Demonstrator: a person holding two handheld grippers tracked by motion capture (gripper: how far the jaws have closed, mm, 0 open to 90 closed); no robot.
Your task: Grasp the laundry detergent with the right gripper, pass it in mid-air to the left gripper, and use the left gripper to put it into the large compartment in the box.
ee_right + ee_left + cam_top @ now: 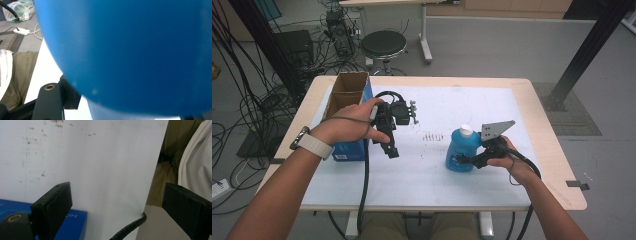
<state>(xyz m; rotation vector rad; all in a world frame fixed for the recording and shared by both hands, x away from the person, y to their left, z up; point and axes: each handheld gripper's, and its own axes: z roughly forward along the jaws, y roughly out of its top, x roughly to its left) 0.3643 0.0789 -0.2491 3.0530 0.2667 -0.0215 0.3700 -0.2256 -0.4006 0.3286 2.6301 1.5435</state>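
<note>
A blue bottle [460, 150] with a white cap [466, 130] stands upright on the white sheet, right of centre. My right gripper [466, 160] reaches it from the right, low on its body, with the jaws shut on it. In the right gripper view the bottle [137, 50] looms very close, and one of the fingers [50, 100] lies against its lower left edge. My left gripper [392, 151] hovers left of centre, pointing down at the sheet. Its jaws [116, 192] stand wide open with nothing between them.
An open carton with blue sides [348, 150] stands at the table's left, right beside my left hand; its blue corner [75, 222] lies by the left jaw. The white sheet [437, 185] covers most of the wooden table. A stool [383, 44] and cables lie beyond the far edge.
</note>
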